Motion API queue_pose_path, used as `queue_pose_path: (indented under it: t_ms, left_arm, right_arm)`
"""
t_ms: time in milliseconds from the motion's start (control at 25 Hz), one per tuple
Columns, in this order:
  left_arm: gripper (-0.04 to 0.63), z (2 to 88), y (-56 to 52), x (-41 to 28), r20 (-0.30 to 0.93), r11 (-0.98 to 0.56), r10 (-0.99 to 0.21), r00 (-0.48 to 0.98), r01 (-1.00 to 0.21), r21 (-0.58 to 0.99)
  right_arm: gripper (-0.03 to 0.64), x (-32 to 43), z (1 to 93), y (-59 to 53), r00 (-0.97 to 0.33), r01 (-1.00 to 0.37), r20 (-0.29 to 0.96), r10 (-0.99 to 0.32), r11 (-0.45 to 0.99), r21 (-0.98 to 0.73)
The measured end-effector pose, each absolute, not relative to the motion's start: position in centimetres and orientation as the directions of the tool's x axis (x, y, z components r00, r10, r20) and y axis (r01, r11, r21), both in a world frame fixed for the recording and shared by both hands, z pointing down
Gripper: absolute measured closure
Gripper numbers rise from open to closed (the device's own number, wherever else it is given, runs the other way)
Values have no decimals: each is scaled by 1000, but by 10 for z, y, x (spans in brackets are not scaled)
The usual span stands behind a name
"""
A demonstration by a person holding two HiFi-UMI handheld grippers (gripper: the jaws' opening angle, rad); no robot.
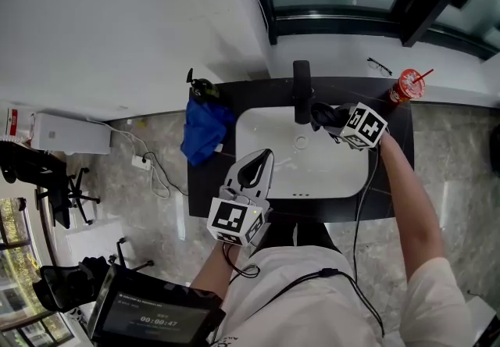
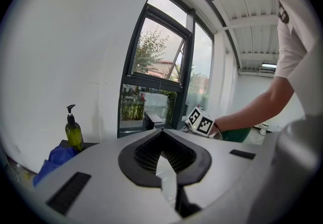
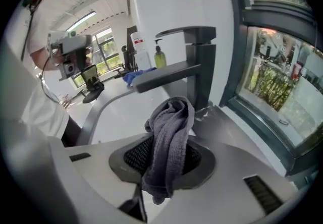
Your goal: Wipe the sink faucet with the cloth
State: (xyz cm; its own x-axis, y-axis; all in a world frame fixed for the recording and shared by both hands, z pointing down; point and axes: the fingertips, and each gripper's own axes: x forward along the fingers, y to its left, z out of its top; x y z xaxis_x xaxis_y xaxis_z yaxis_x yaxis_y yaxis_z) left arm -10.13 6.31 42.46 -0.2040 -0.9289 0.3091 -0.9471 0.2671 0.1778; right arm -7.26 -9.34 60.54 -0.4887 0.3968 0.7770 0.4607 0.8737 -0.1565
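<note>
The dark faucet (image 1: 301, 89) stands at the back rim of the white sink (image 1: 344, 175). My right gripper (image 1: 334, 120) is just right of the faucet, shut on a bunched grey cloth (image 1: 323, 114). In the right gripper view the cloth (image 3: 170, 137) sticks up out of the gripper (image 3: 166, 156) and hides the fingertips. The faucet (image 3: 194, 66) rises close behind it, spout reaching left; I cannot tell whether cloth and faucet touch. My left gripper (image 1: 264, 156) hovers over the sink's front left corner, shut and holding nothing; in its own view its tips (image 2: 162, 133) meet.
A crumpled blue cloth (image 1: 205, 128) and a green soap bottle (image 1: 200, 88) lie on the dark counter left of the sink. A red cup with a straw (image 1: 408, 86) stands at the counter's right end, and glasses (image 1: 380, 66) rest on the window sill.
</note>
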Motion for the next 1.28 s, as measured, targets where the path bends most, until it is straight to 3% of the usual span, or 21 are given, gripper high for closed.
queue_pose_path:
  t_ms: [320, 560, 960, 1120, 1280]
  left_arm:
    - [603, 423, 64, -107, 306, 273, -928, -213, -948, 167]
    - [603, 425, 67, -106, 311, 276, -926, -214, -946, 170]
    - [603, 423, 63, -101, 305, 259, -932, -197, -950, 176]
    - [603, 423, 60, -100, 303, 253, -933, -192, -951, 177]
    - [603, 423, 60, -100, 300, 251, -935, -191, -952, 175]
  right_arm:
    - [518, -135, 586, -108, -595, 388, 743, 307, 919, -69]
    - [518, -134, 577, -86, -597, 464, 714, 366, 884, -65]
    - [518, -82, 579, -36, -471, 596, 699, 539, 778, -198]
    - [518, -54, 589, -10, -360, 637, 704, 612, 712, -293]
    - [518, -25, 615, -13, -228, 642, 775, 590, 689, -336]
